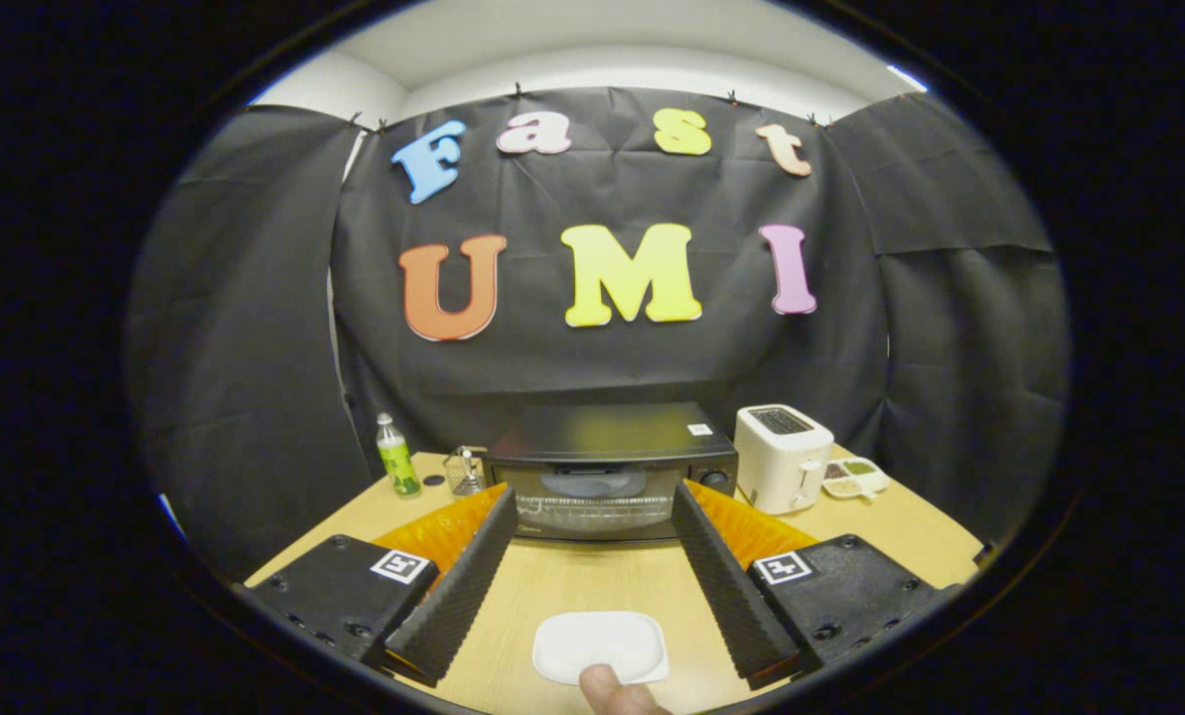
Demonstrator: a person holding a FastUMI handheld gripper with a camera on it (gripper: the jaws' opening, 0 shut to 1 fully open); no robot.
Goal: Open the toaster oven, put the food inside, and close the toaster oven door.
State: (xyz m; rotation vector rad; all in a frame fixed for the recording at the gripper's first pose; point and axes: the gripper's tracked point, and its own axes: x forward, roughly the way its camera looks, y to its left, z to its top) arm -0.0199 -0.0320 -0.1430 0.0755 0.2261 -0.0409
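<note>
- Your gripper [592, 516] stands with its jaws wide apart and nothing between them; the bare table [592, 581] shows in the gap.
- The oven [609, 472] sits straight ahead, beyond the fingertips, with its door [597, 506] shut. Through the glass you can see a rack and a pale shape above it; what that shape is, you cannot tell.
- A white plate [600, 645] lies on the table between the fingers, close to you. It looks bare, and a fingertip [607, 687] touches its near rim.
- No food shows clearly on the plate. A small dish [855, 478] with something in it sits right of the toaster [781, 457], well off your line.
- This scene fits two stages: door shut with the food yet to go in, or food already inside and the door closed again. The pictures do not settle which.
- If the door is to be opened, its top edge is the place to catch; it lies level with your fingertips, so you need a slow, square approach.
- A bottle [396, 457] stands left of the oven, well apart.
</note>
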